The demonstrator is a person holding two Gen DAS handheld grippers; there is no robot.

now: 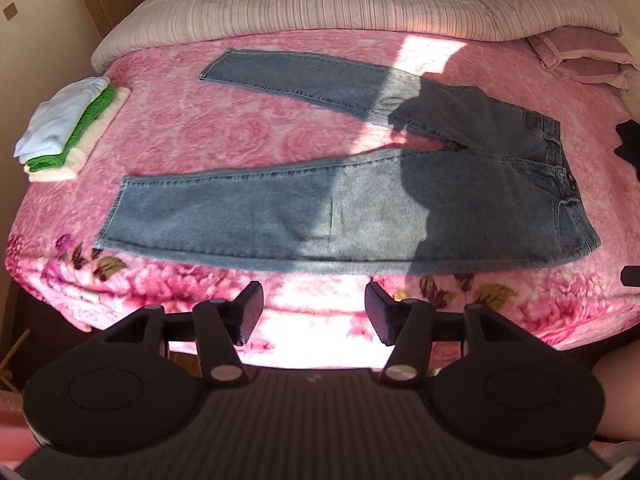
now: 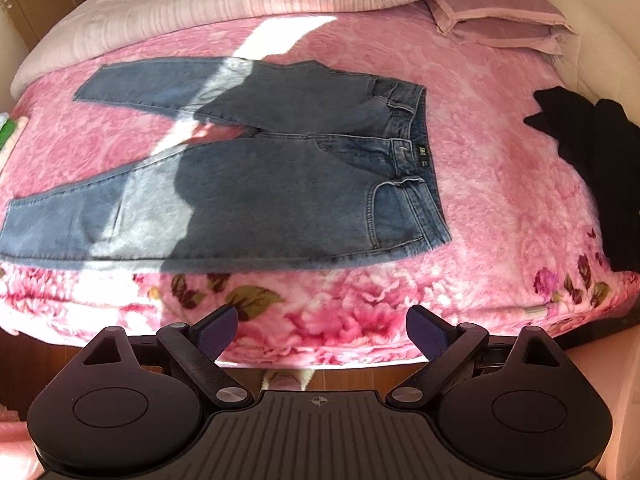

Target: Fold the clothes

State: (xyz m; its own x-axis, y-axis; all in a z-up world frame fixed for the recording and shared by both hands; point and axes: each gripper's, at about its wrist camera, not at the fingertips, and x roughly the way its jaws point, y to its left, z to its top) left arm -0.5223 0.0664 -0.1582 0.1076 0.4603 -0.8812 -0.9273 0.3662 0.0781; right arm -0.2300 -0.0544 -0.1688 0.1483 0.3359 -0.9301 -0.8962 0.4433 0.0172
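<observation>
A pair of blue jeans (image 1: 360, 200) lies spread flat on the pink floral blanket (image 1: 208, 128), waistband to the right, both legs running left and splayed apart. The right wrist view shows the same jeans (image 2: 280, 184) with the waistband and label near the middle. My left gripper (image 1: 315, 312) hangs open over the bed's near edge, just short of the near leg, holding nothing. My right gripper (image 2: 322, 330) is also open and empty, below the near hip of the jeans. A person's shadow falls across the seat and thighs.
A stack of folded clothes (image 1: 68, 128), white on green on cream, sits at the bed's left. A black garment (image 2: 592, 168) lies crumpled at the right edge. A rolled striped quilt (image 1: 360, 0) and pink pillows (image 2: 500, 20) line the far side. Wooden floor shows below the bed edge.
</observation>
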